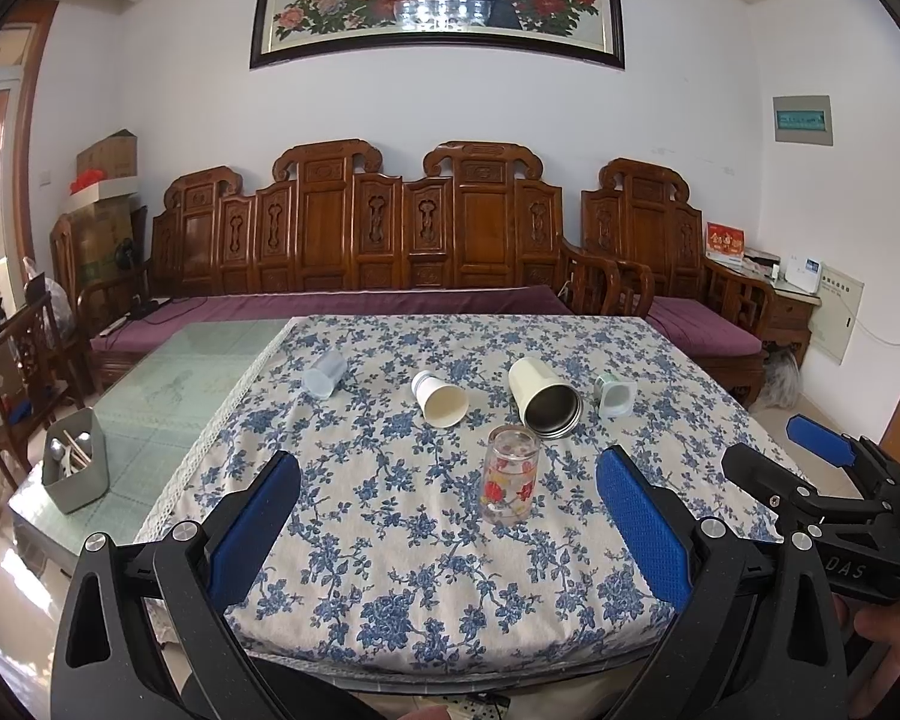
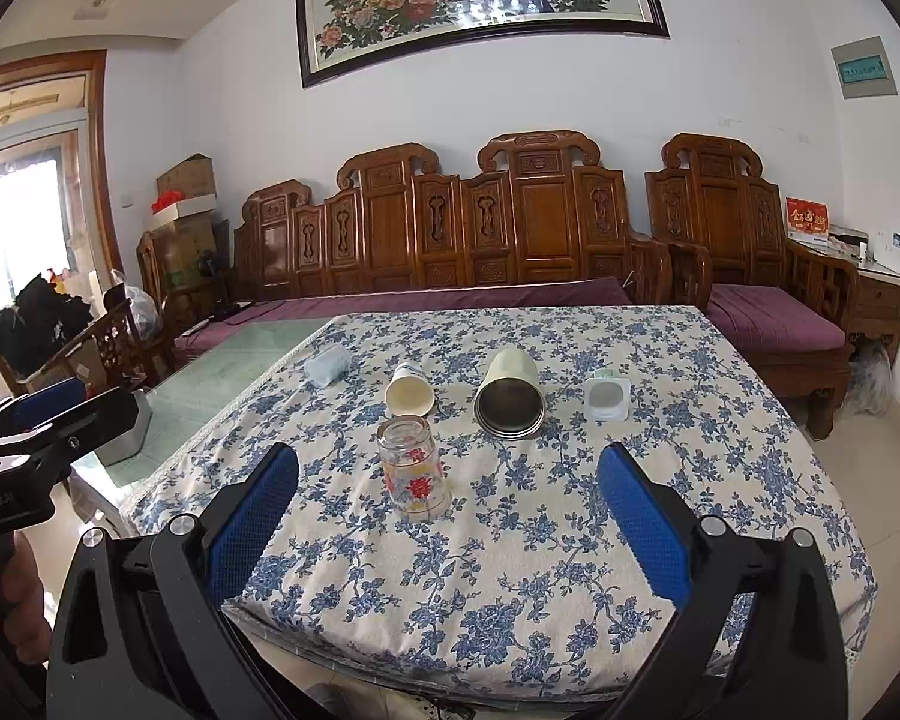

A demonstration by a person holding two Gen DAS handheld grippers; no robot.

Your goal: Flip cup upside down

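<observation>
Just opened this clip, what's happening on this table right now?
A person holds two grippers above a floral tablecloth; both the left gripper and the right gripper are open and empty. The flowered glass cup stands mouth-down, untouched. Behind it four other cups, including the metal tumbler, lie on their sides.

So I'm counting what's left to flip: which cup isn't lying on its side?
The glass with red flowers, nearest both tools. It stands on end; the other four cups behind it lie on their sides.
</observation>
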